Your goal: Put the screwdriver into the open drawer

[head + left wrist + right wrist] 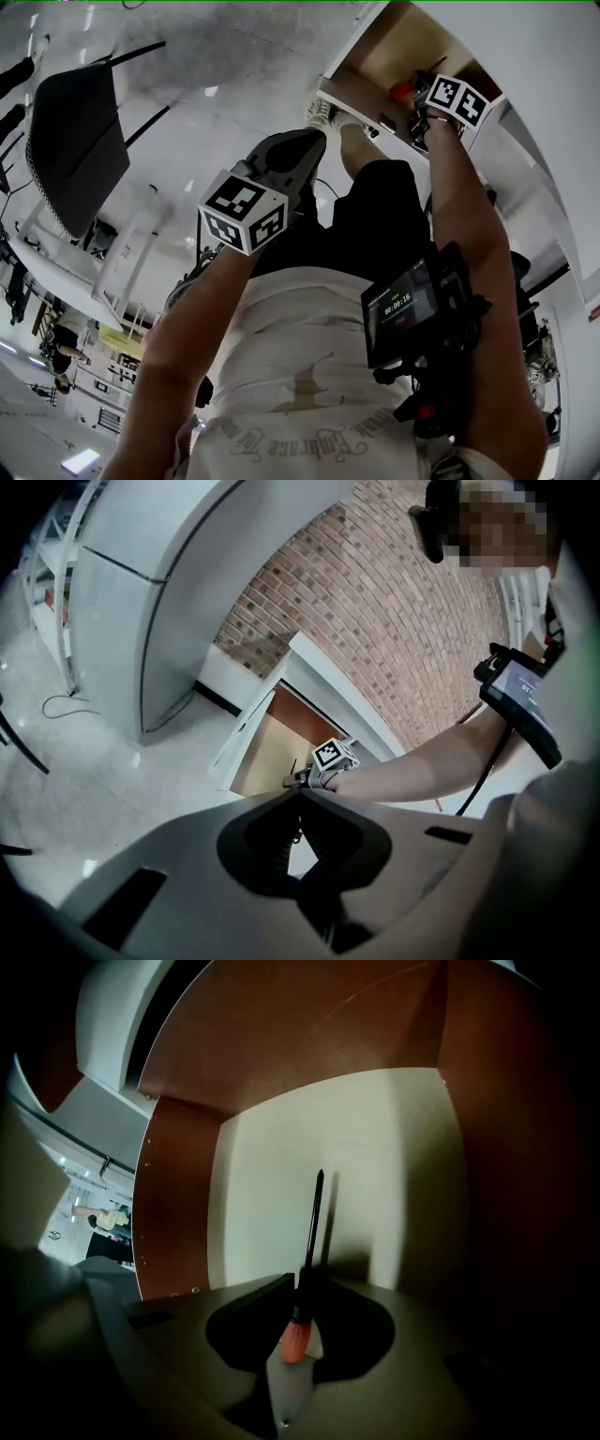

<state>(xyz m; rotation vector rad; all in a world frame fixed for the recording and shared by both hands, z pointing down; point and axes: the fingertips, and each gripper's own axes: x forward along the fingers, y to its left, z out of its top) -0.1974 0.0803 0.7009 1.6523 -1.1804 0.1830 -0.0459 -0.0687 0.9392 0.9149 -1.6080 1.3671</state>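
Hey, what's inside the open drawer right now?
Inside the drawer: the screwdriver, gripped by the right gripper, shaft over pale floor. Nothing else shows, but the gripper covers the near floor and shadow hides the right side.

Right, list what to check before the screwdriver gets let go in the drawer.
1. Drawer open: ok.
2. Screwdriver held by the right claw: ok, jaws closed on the orange handle.
3. Screwdriver inside the drawer walls, shaft pointing at the floor: ok.
4. Tip touching the drawer floor: cannot tell.
5. Floor under the shaft free of other things: ok in the right gripper view.
6. Left claw away from the drawer: ok, shut, holding nothing.
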